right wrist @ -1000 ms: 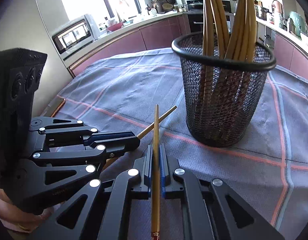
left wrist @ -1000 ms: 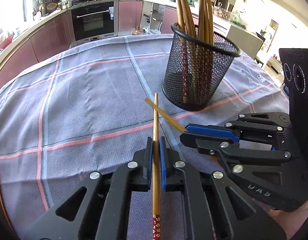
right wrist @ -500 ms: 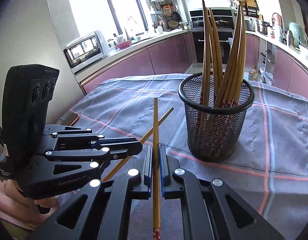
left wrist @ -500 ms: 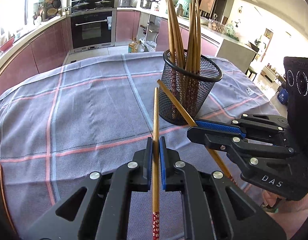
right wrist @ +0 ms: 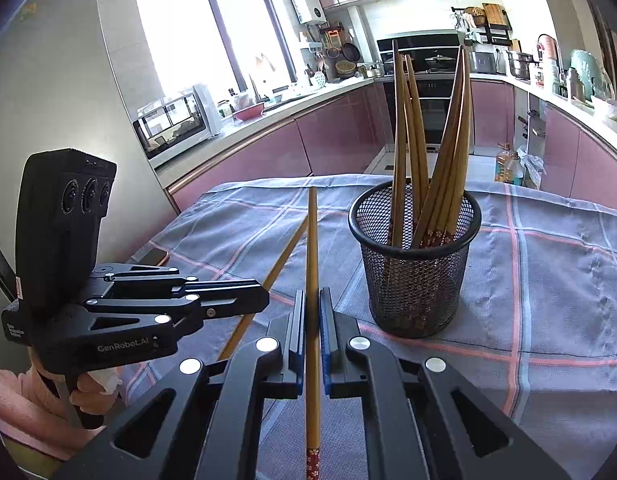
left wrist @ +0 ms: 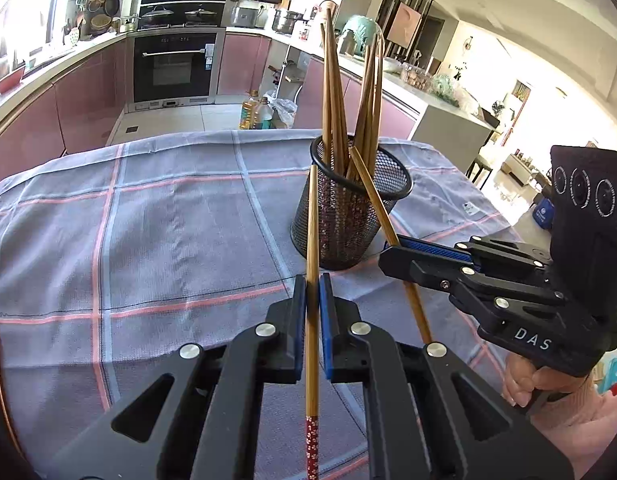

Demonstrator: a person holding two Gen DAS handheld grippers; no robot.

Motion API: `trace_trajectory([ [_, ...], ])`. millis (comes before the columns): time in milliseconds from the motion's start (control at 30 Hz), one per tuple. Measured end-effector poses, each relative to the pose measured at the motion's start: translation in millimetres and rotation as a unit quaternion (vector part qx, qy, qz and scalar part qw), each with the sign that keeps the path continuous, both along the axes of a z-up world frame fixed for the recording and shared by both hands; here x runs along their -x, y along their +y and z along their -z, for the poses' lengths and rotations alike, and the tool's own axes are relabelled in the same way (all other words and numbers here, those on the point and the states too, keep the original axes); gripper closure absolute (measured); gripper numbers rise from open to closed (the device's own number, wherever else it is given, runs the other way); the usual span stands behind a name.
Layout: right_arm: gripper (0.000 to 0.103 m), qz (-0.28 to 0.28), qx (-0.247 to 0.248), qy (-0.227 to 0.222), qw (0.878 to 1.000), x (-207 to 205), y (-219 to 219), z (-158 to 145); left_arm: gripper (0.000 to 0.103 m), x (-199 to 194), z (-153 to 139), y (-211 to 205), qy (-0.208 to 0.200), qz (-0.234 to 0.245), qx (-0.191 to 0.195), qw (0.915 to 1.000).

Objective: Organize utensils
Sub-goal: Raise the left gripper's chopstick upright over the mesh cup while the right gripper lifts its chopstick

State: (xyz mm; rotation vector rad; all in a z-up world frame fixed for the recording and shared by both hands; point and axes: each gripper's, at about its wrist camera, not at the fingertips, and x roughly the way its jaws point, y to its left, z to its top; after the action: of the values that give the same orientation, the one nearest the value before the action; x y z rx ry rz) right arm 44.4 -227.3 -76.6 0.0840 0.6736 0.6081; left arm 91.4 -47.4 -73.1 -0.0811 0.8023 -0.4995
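While both chopsticks have risen clear of the counter (left wrist: 156, 216), each tool (left wrist: 312, 280) (right wrist: 312, 300) grips one, poised beside the mesh holder (right wrist: 414, 272) ahead for insertion.

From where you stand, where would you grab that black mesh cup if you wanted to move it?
Probably by the mesh cup's thick top rim, coming from above on the near right side, one finger inside, one outside. The chopsticks in the cup lean across the middle and left, so that side looks freer. The body seems too wide to span. Both the left tool and right tool each already clamp a chopstick.
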Motion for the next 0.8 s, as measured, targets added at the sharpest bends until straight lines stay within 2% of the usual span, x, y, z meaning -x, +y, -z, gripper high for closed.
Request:
trace_trajectory([
  [800,0.097,0.016,-0.021,-0.038,0.999,8.8,-19.0,-27.3,0.096,11.5,-27.1,1.8,-0.037,0.002,0.020,0.9991],
])
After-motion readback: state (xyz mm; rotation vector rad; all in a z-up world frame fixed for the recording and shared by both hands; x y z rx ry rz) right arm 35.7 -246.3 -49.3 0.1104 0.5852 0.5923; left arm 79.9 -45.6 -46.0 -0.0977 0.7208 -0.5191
